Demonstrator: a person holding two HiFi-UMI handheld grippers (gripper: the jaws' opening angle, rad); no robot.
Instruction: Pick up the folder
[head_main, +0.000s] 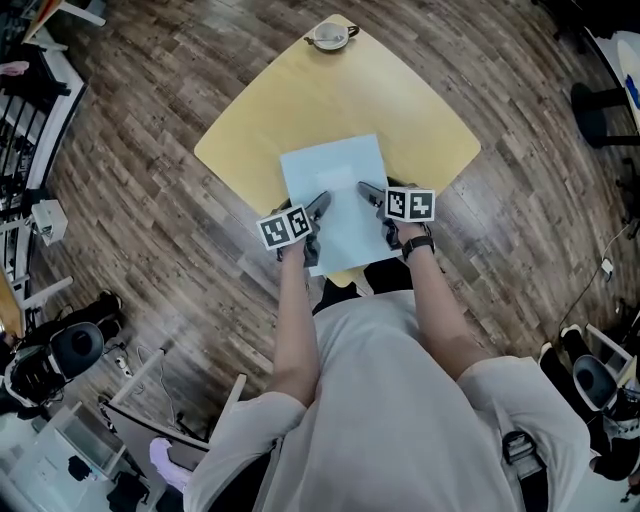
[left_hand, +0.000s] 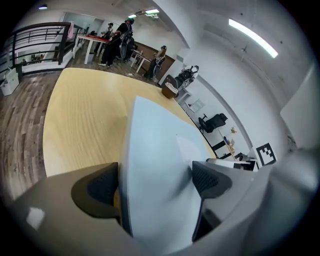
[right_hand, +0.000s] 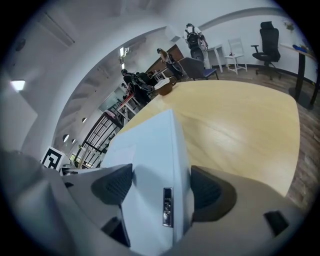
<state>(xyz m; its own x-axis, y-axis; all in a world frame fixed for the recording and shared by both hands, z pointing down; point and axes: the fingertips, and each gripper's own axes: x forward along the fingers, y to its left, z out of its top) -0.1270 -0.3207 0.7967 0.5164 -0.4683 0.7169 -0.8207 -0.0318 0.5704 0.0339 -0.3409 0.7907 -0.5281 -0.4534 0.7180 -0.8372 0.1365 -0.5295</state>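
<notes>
A pale blue folder (head_main: 335, 190) lies flat on the yellow table (head_main: 400, 100), its near end over the table's front edge. My left gripper (head_main: 322, 203) stands at the folder's near left edge and my right gripper (head_main: 368, 190) at its near right edge. In the left gripper view the folder (left_hand: 155, 150) runs between the spread jaws of the left gripper (left_hand: 155, 182), whose pads are not pressing on it. In the right gripper view the folder's (right_hand: 150, 145) edge, with a small metal clasp (right_hand: 168, 207), sits between the wide jaws of the right gripper (right_hand: 157, 187).
A brown cup on a saucer (head_main: 330, 36) stands at the table's far corner. Wood floor surrounds the table. Chairs (head_main: 60, 350) and desks ring the room, and several people stand far off in the left gripper view (left_hand: 117, 42).
</notes>
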